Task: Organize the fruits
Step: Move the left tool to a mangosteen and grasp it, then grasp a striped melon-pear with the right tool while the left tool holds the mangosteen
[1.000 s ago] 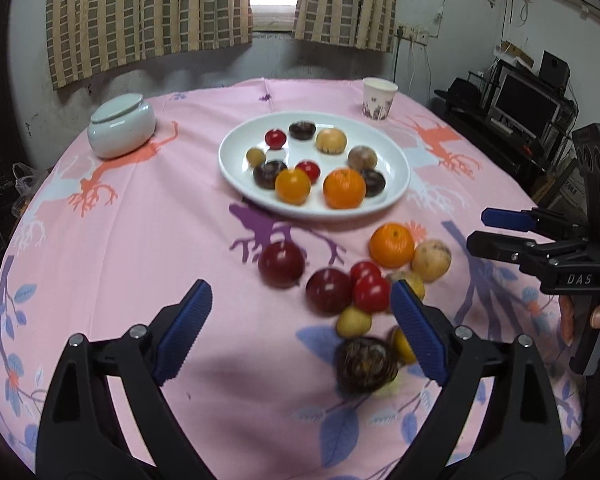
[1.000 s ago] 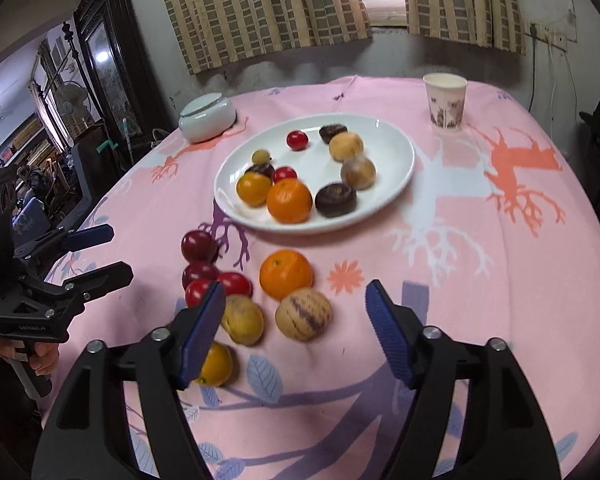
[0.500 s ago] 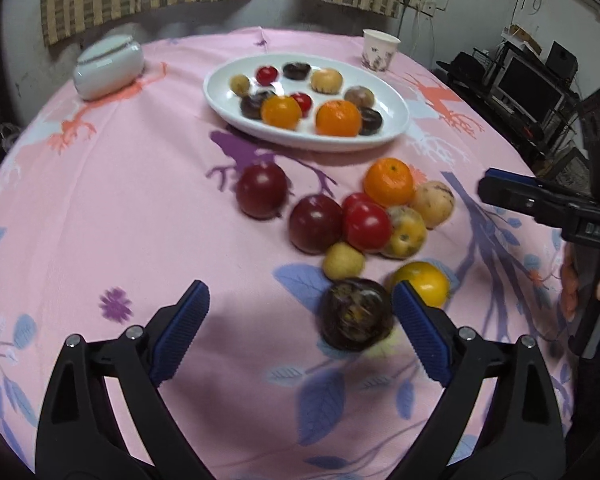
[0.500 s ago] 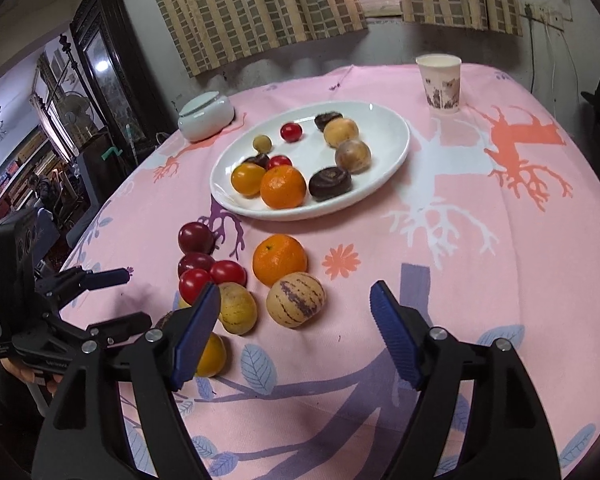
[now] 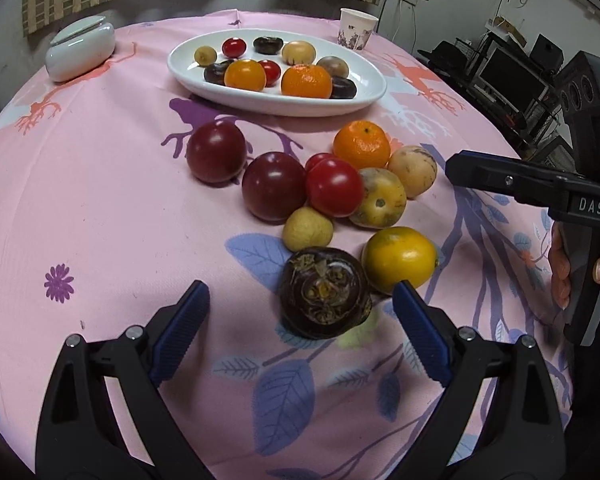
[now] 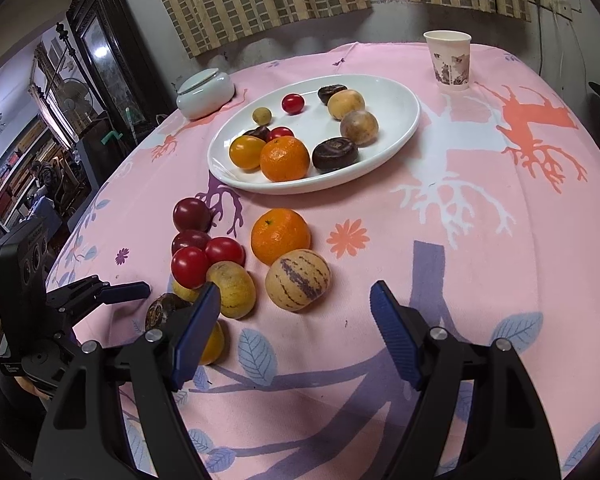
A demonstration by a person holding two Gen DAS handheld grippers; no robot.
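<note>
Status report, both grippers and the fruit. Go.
Left gripper open, over dark fruit. Right gripper open, empty. Loose fruit beside plate. Nothing blocking.

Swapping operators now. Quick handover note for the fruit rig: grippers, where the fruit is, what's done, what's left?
Left gripper: open, empty, low over the dark water chestnut, which sits between its jaws untouched.
Right gripper: open, empty, above the cloth near the striped melon.
Done: nine fruits are on the white plate, including an orange and a yellow tomato.
Left: ten loose fruits on the pink tablecloth, among them two plums, two red tomatoes, another orange and a lemon. Likely next: the chestnut.
</note>
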